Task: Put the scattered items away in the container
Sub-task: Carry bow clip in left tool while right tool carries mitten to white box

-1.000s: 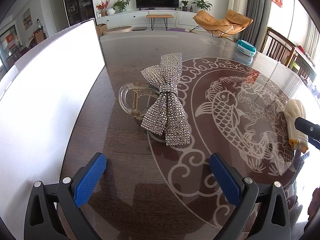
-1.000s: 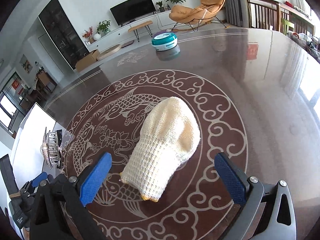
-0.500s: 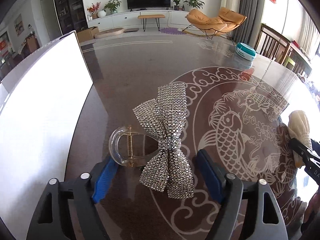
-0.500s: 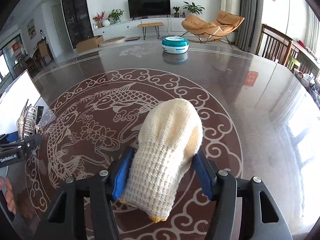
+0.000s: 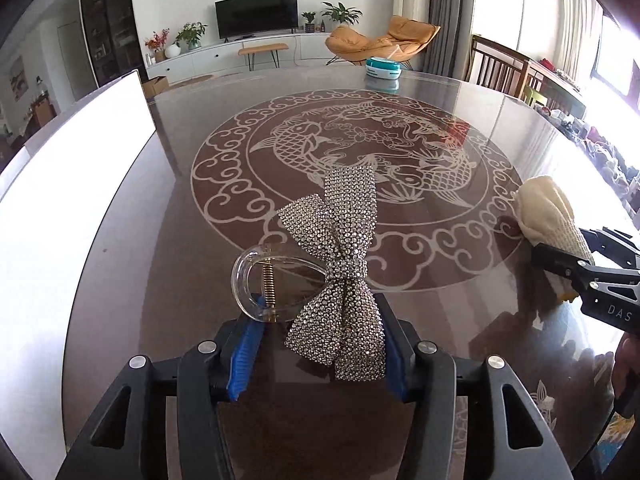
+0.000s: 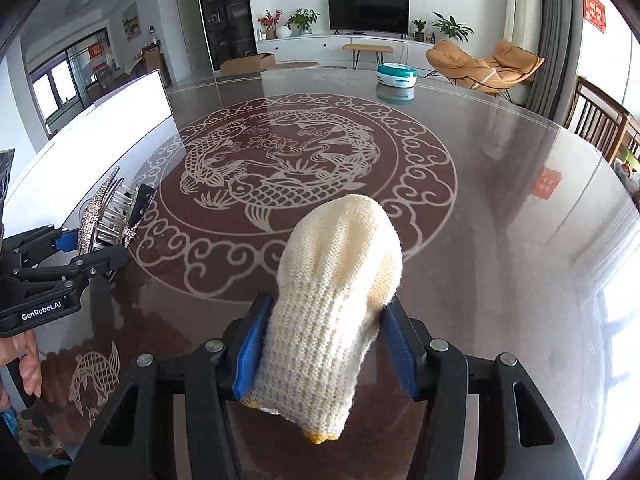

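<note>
A rhinestone bow hair clip point(image 5: 344, 280) with a clear claw sits between the blue pads of my left gripper point(image 5: 320, 304). The jaws are closing and both pads press on it, held over the rim of the table's fish pattern. From the right wrist view the clip point(image 6: 108, 216) and the left gripper point(image 6: 80, 248) appear at the far left. My right gripper point(image 6: 328, 304) is shut on a cream knitted glove point(image 6: 332, 300), whose cuff hangs below the pads. The glove point(image 5: 548, 212) shows at the right of the left wrist view. A white container point(image 5: 72, 184) stands on the left.
The dark glass table point(image 6: 500, 208) carries a round fish ornament. A teal round box point(image 6: 397, 74) sits at the far edge. Wooden chairs point(image 5: 500, 68) stand behind the table on the right. A person's fingers point(image 6: 28, 360) hold the left gripper's handle.
Both grippers went from wide open to closed on their items. The left one took the bow clip and carried it right, away from the white container. The right one gripped the glove.
</note>
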